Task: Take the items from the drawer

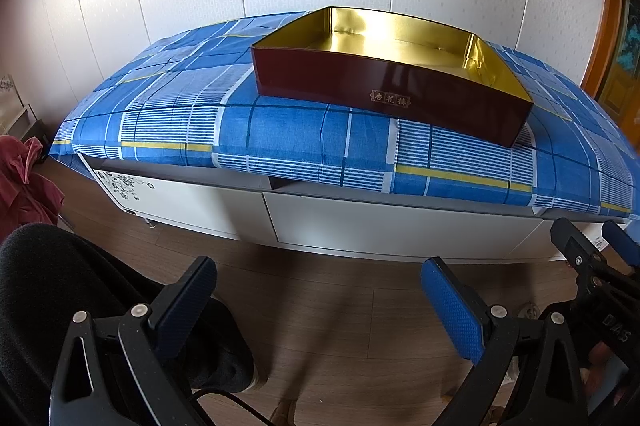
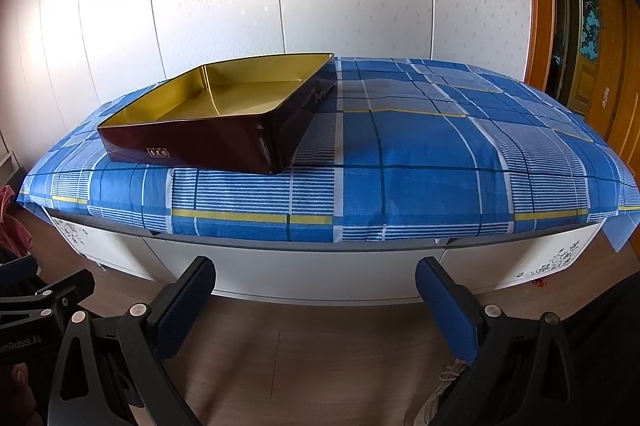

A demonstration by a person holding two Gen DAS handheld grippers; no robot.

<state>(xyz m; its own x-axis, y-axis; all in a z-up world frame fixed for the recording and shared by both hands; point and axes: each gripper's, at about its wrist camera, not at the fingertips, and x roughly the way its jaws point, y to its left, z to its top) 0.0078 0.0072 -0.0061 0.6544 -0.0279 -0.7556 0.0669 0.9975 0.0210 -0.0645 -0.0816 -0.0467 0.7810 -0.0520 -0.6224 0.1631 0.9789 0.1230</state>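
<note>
Both grippers were wide open and held nothing. In the right view, the right gripper (image 2: 316, 290) sat at the bottom middle, and the shut white drawer (image 2: 296, 276) lay straight ahead, just above it, running left to right. In the left view, the left gripper (image 1: 320, 286) saw it further off. The right hand looked nearer. The empty gold tin (image 2: 208, 130) sat higher up, on the blue cloth (image 2: 420, 162).

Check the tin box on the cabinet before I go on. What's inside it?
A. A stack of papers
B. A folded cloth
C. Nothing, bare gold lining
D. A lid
C: the tin box shows only its bare gold floor and walls in both wrist views.
</note>
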